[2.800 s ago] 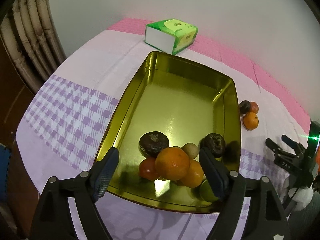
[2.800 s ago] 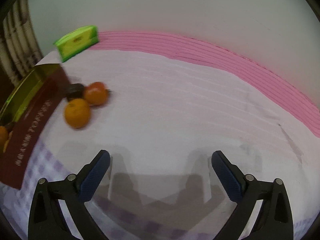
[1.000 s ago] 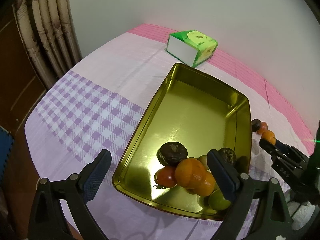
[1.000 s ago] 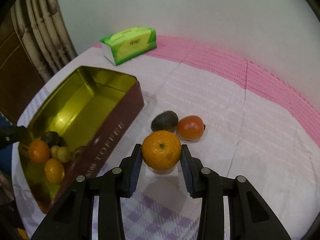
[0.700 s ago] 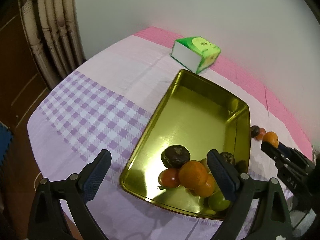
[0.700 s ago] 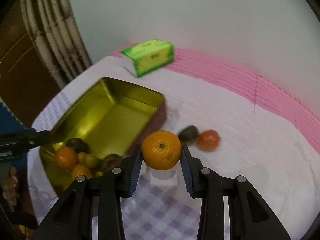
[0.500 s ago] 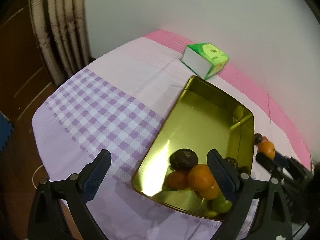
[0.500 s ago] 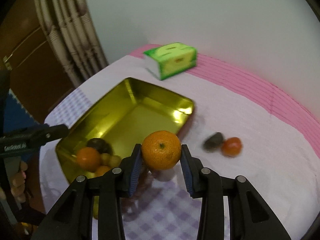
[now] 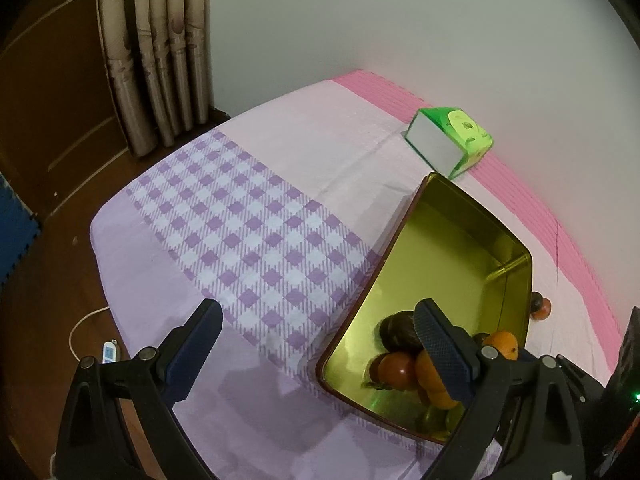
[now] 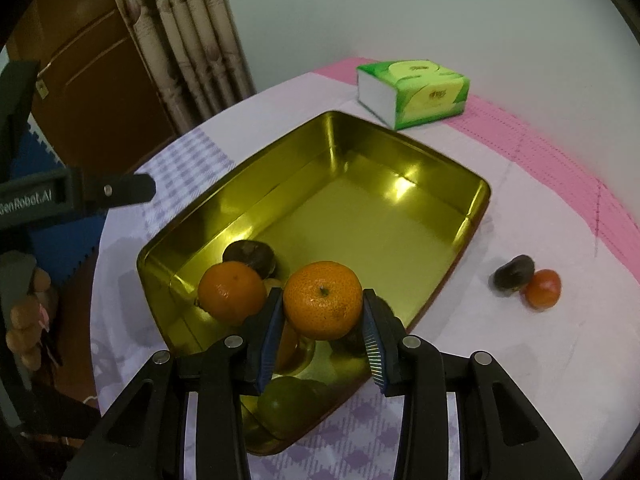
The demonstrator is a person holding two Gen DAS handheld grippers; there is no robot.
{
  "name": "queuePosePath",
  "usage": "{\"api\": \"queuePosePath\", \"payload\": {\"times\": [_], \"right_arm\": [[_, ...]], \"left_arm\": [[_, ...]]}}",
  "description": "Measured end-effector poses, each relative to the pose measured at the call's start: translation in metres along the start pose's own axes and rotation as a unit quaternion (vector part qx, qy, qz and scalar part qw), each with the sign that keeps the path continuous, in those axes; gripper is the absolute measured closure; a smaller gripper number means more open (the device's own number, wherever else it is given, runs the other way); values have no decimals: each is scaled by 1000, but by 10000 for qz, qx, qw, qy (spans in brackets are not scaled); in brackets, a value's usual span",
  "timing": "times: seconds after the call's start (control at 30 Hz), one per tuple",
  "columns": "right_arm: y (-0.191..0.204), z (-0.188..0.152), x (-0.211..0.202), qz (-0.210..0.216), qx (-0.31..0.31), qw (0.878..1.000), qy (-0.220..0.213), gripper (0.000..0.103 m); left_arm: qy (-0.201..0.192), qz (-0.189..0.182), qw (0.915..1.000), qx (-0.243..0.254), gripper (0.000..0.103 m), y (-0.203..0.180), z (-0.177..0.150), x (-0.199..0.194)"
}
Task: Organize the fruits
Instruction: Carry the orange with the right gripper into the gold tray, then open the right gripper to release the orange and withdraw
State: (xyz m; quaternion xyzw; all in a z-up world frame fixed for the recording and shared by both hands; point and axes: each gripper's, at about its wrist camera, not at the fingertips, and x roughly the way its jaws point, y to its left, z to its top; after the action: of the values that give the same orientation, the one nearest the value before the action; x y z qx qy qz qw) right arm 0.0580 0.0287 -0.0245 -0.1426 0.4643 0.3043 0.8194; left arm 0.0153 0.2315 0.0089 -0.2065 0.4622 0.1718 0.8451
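Note:
My right gripper [image 10: 323,334] is shut on an orange mandarin [image 10: 323,300], which hangs above the near end of the gold tin [image 10: 400,240]. Several fruits lie in that end of the tin: another mandarin [image 10: 232,292], a dark brown fruit [image 10: 250,256] and a green one [image 10: 288,400]. A dark fruit [image 10: 513,272] and a red-orange fruit [image 10: 543,289] sit on the cloth right of the tin. In the left wrist view my left gripper [image 9: 316,352] stands open over the purple checked cloth, left of the tin [image 9: 460,240]; the held mandarin [image 9: 502,344] shows at the right.
A green tissue pack [image 10: 414,92] lies on the pink strip behind the tin. Curtains [image 9: 160,48] and a brown door stand beyond the table's left edge. A white cable and a small device [image 9: 109,351] lie on the floor. A person's hand [image 10: 24,320] holds the left gripper.
My right gripper carried the mandarin left from beside the two loose fruits to over the tin's near end. My left gripper drew back to the left, away from the tin, staying open.

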Motion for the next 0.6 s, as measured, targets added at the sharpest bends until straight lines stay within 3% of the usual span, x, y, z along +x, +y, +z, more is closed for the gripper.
{"api": "queuePosePath", "payload": {"times": [0.6], "right_arm": [[2, -3, 13, 81, 19, 9998, 160, 63]], "left_arm": [[55, 17, 9999, 108, 8, -6, -3, 4]]}}
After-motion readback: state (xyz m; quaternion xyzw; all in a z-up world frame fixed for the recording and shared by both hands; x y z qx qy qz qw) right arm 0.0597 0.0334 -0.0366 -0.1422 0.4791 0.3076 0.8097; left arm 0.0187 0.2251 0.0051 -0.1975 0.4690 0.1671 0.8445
